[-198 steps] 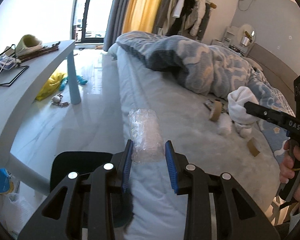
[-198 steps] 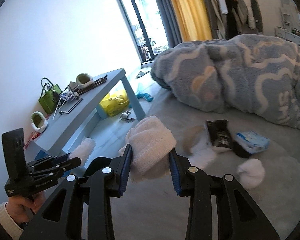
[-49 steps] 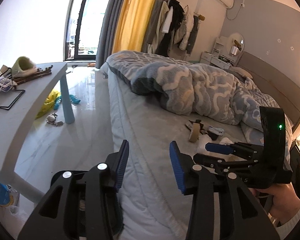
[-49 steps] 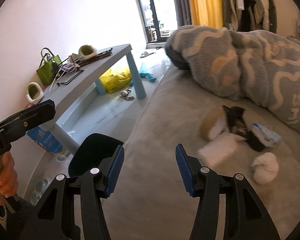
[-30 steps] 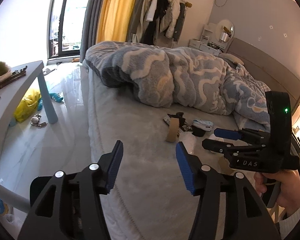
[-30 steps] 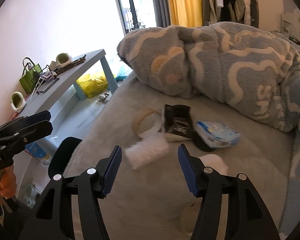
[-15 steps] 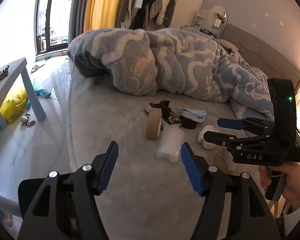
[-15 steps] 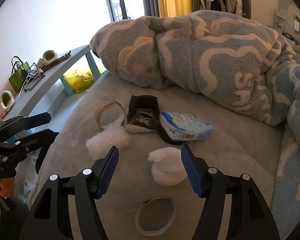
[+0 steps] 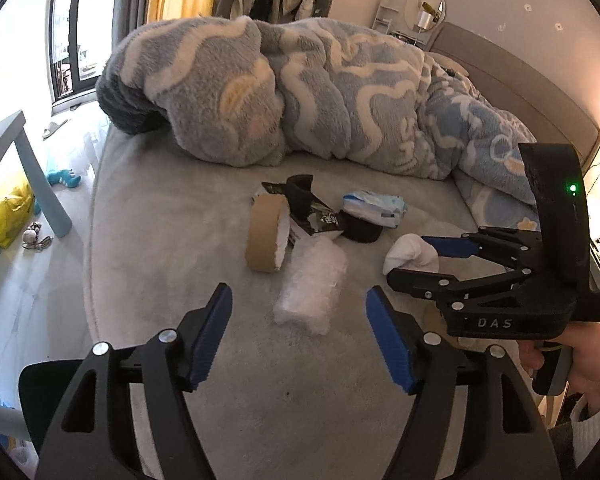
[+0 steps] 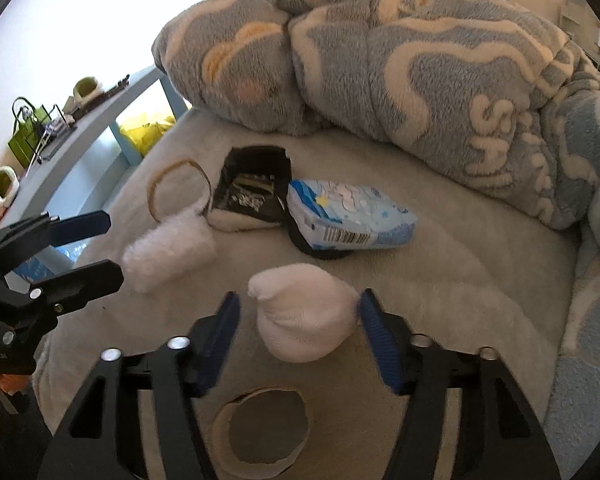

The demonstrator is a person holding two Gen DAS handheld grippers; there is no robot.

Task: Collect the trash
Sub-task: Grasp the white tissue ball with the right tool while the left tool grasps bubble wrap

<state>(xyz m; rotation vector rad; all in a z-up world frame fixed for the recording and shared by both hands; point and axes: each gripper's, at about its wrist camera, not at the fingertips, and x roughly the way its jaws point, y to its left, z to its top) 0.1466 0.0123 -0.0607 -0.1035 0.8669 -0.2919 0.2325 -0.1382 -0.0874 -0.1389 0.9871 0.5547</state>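
Observation:
Trash lies on the grey bed [image 9: 148, 240]. My left gripper [image 9: 300, 340] is open and its jaws are widening, just short of a clear bubble-wrap wad [image 9: 312, 280] with nothing between the pads. Behind the wad stand a brown tape roll [image 9: 266, 238], a black wrapper [image 9: 312, 212] and a blue-white tissue pack [image 9: 374, 204]. My right gripper [image 10: 300, 320] straddles a balled white sock [image 10: 306, 316]; its jaws are closing, with the left pad still clear of the sock. A cardboard ring [image 10: 260, 428] lies under this gripper.
A heaped blue-grey blanket [image 9: 300, 92] fills the back of the bed. A black bin [image 9: 32, 396] sits at the bed's near left edge. A blue table [image 10: 100, 120] stands on the left, with a yellow bag [image 9: 4, 212] on the floor below it.
Both grippers came forward and down over the trash pile. The left jaws spread wider. The right jaws narrowed around the white sock ball, which now sits between the pads.

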